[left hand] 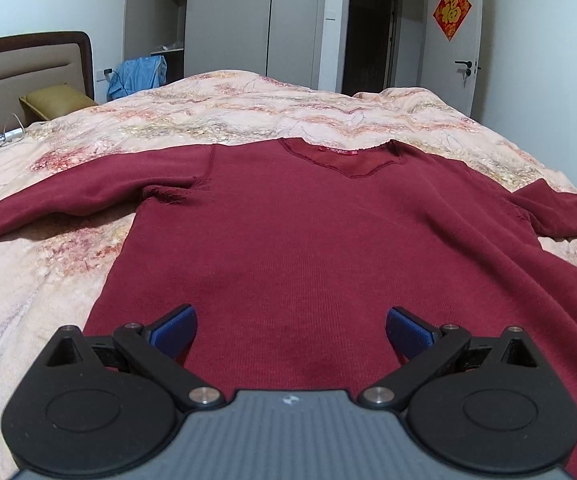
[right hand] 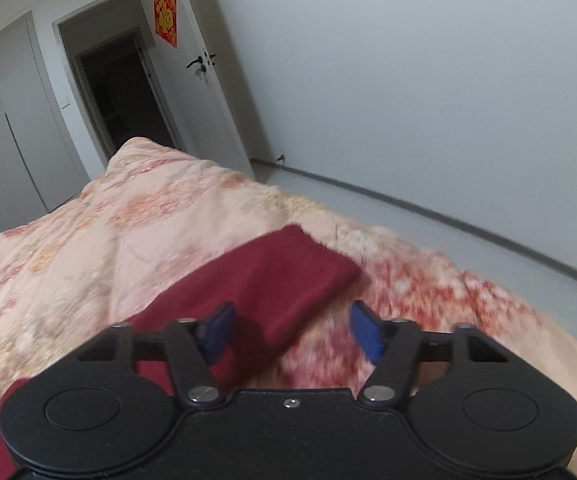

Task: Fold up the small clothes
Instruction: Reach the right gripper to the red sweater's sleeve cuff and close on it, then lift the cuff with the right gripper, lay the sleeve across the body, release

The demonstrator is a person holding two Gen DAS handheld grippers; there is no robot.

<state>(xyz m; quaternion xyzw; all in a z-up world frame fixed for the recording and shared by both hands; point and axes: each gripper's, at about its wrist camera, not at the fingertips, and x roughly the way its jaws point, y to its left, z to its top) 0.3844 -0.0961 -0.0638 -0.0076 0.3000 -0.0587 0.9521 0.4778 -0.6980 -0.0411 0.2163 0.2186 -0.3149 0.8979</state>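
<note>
1. Dark red sweater [left hand: 288,240] laid flat, front up, on the floral bedspread [left hand: 248,108]; neckline away from the left wrist camera, hem close in under it.
2. Both sleeves out to the sides, left sleeve [left hand: 68,196] stretched across the quilt, right sleeve [right hand: 288,268] running out toward the bed's edge, cuff end flat on the cover.
3. Left gripper [left hand: 290,330] hovering over the lower body of the sweater, blue pads wide apart, nothing pinched, cloth lying loose beneath.
4. Right gripper [right hand: 290,332] down near the right sleeve, jaws parted with the sleeve's near edge between them; pads not pressing on cloth, so released for now. View blurred, contact hard to confirm.
5. Progress, by the look of it: spreading done, no fold visible anywhere yet.
6. Left to do, most likely: sleeves brought in over the body, sides folded, then hem up to the neckline.
7. Likely step in hand: going for the right sleeve as the first fold.
</note>
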